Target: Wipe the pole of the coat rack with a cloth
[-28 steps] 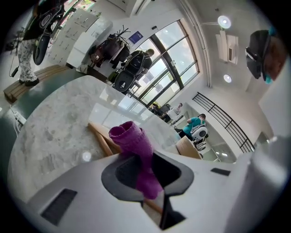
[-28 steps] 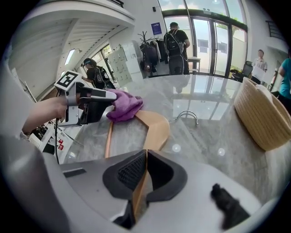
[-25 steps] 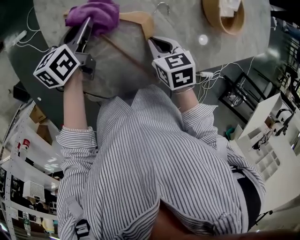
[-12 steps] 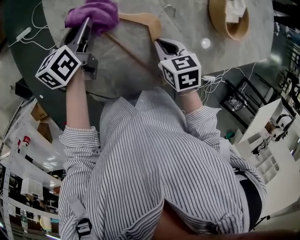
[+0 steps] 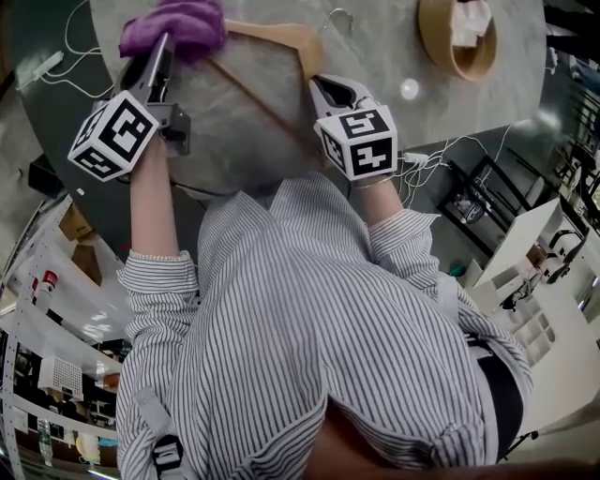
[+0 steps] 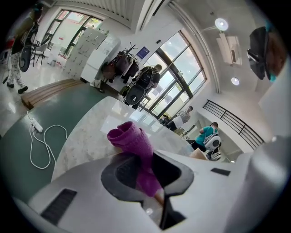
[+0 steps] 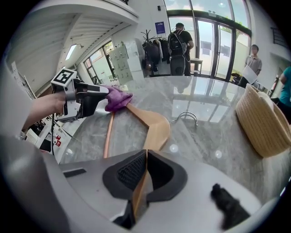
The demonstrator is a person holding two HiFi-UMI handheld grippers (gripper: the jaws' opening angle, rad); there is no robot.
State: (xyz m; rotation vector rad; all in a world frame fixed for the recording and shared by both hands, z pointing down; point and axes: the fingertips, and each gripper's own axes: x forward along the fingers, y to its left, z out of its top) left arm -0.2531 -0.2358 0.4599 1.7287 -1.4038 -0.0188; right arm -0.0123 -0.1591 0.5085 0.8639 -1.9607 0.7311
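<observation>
A wooden coat hanger (image 5: 284,38) lies on the round marble table (image 5: 375,47). My left gripper (image 5: 153,58) is shut on a purple cloth (image 5: 174,25), which rests bunched on the hanger's far left end. The cloth (image 6: 132,144) hangs folded between the left jaws. In the right gripper view the cloth (image 7: 117,98) covers the tip of the hanger (image 7: 156,129), with the left gripper (image 7: 99,97) behind it. My right gripper (image 5: 325,90) is shut on the hanger's near arm; the wood runs between the closed jaws (image 7: 144,169). The thin lower bar (image 7: 108,132) lies flat.
A woven basket (image 5: 457,39) with white contents stands at the table's far right, also the basket (image 7: 262,122) in the right gripper view. White cables (image 6: 41,136) trail on the green floor left of the table. People stand far off by the windows.
My left gripper and the purple cloth have slid a little to the left along the hanger's end. The right gripper has stayed shut on the hanger, nearly still.
</observation>
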